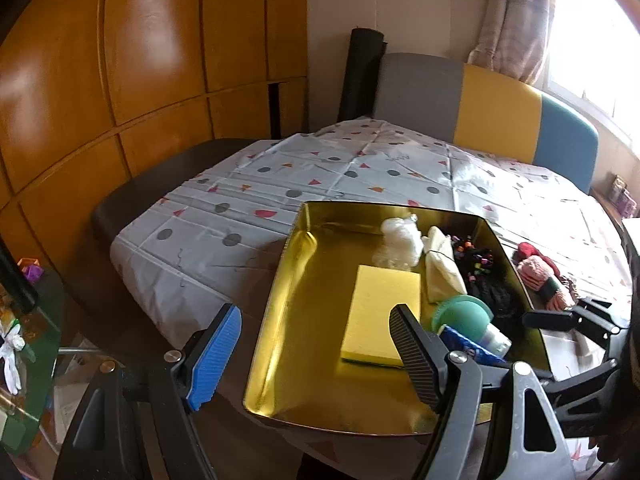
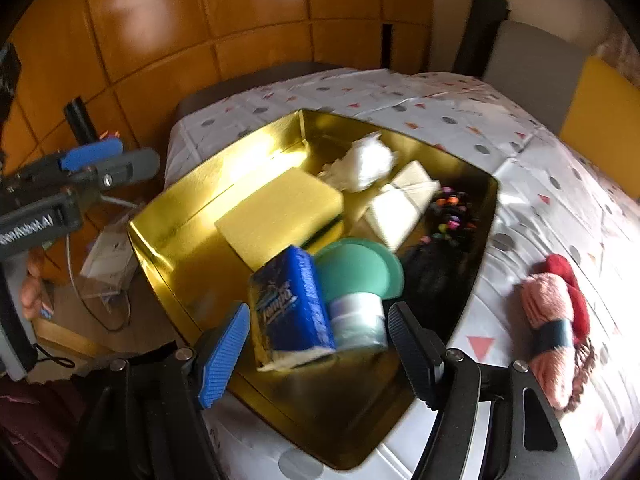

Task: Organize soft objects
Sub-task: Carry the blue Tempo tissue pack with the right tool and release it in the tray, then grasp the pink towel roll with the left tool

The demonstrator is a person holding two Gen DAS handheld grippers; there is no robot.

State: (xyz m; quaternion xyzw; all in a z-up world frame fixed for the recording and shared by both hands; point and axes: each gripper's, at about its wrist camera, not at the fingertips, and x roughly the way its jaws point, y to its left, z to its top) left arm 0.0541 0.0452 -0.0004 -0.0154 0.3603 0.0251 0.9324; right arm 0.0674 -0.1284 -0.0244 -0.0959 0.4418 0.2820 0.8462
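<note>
A gold tray point(image 1: 276, 300) point(image 2: 172, 232) stands on the patterned tablecloth. In it lie a yellow sponge point(image 1: 380, 312) point(image 2: 280, 208), a white plastic wad point(image 2: 364, 164), a cream folded cloth point(image 2: 400, 204), a black beaded item point(image 2: 448, 216), a green-topped jar point(image 2: 356, 268) and a blue tissue pack point(image 2: 292, 308). My right gripper point(image 2: 318, 360) is open; the tissue pack and jar sit between its fingers, untouched by the pads. My left gripper point(image 1: 316, 360) hangs open over the tray's near end, holding nothing. Pink yarn point(image 2: 548, 320) and red yarn point(image 2: 568, 276) lie on the cloth right of the tray.
Orange wooden panels point(image 1: 140, 80) rise behind the table. A grey, yellow and blue chair back point(image 1: 496, 108) stands at the far side, with a window at the right. A glass side table with clutter point(image 1: 24, 320) sits low on the left. The tablecloth point(image 1: 320, 168) spreads beyond the tray.
</note>
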